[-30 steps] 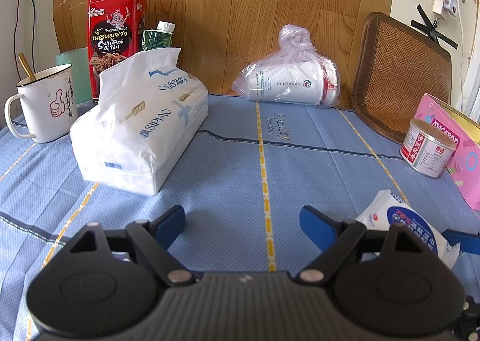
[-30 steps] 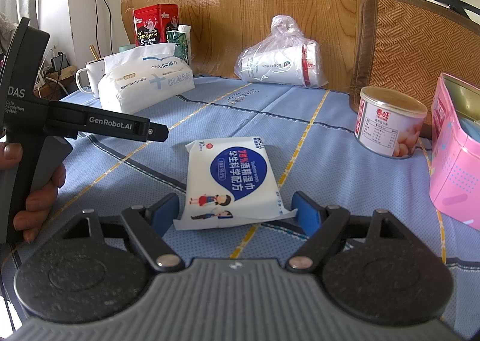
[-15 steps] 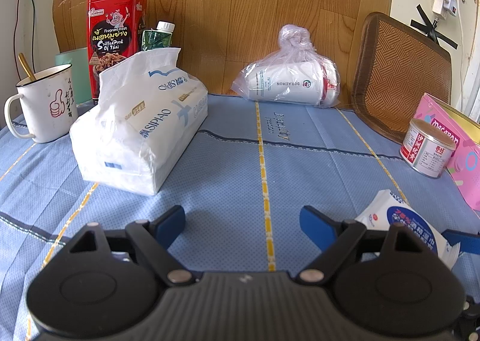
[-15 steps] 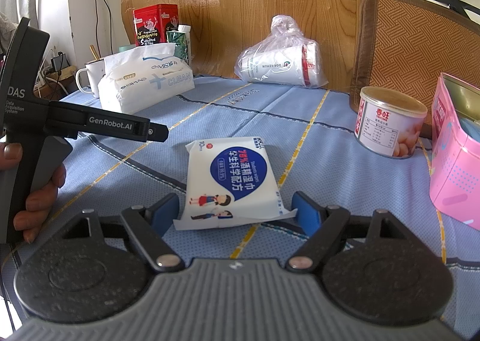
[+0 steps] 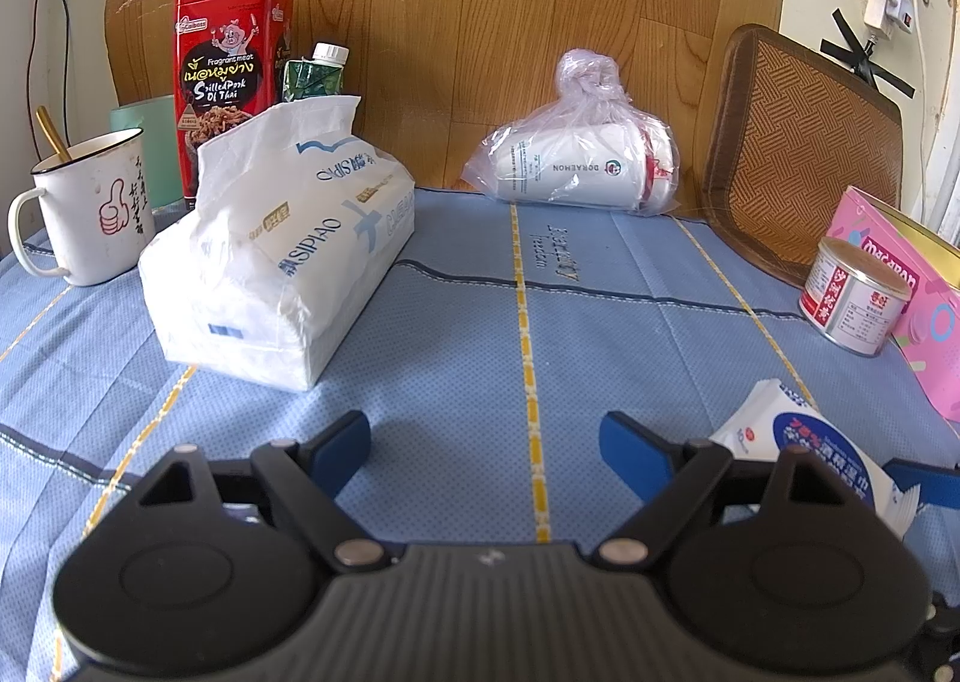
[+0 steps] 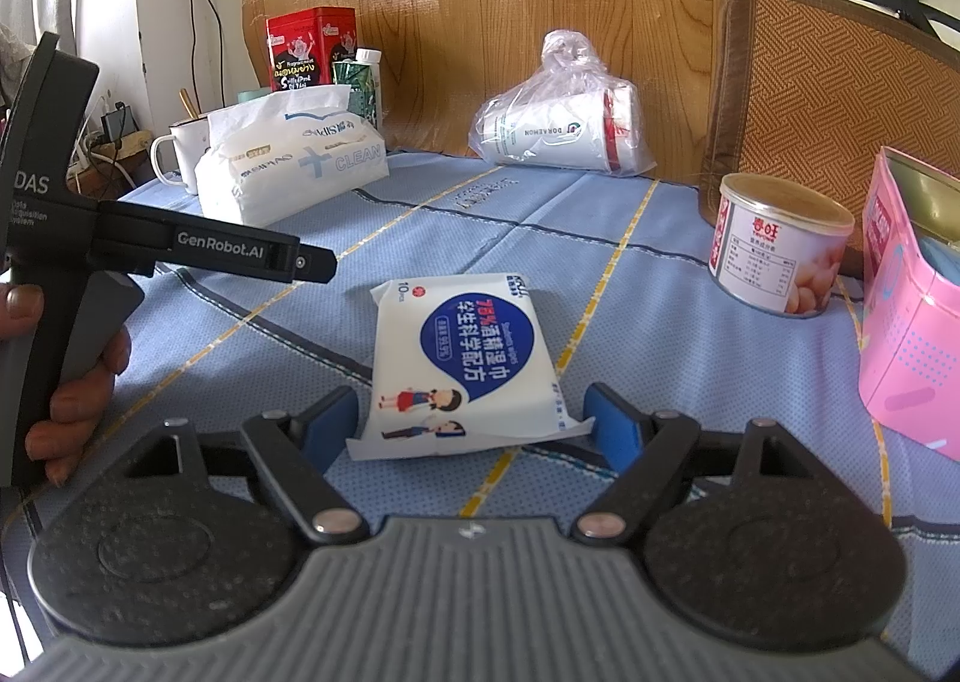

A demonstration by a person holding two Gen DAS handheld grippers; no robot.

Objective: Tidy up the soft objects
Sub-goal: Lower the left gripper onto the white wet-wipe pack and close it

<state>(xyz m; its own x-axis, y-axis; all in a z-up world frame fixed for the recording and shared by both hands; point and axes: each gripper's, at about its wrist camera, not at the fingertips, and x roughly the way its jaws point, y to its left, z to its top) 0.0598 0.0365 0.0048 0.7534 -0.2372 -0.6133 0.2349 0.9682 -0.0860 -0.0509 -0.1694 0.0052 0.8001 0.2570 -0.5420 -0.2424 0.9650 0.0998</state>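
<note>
A small white and blue wet-wipes pack [image 6: 462,358] lies flat on the blue tablecloth [image 6: 630,274]. Its near end sits between the blue fingers of my right gripper [image 6: 471,421], which is open, the pads not pressing on it. The same pack [image 5: 810,442] shows at the lower right in the left wrist view. My left gripper [image 5: 485,439] is open over bare cloth with nothing between its fingers. A large soft tissue pack [image 5: 282,256] stands ahead of it to the left. A knotted plastic bag of paper cups [image 5: 576,165] rests at the back by the wooden wall.
A white mug [image 5: 90,208] with a spoon, a red tin [image 5: 231,81] and a green carton [image 5: 312,75] stand back left. A food can [image 5: 852,298], a pink box [image 5: 918,310] and a woven cushion [image 5: 804,153] line the right side. A hand [image 6: 78,400] holds the left gripper's handle.
</note>
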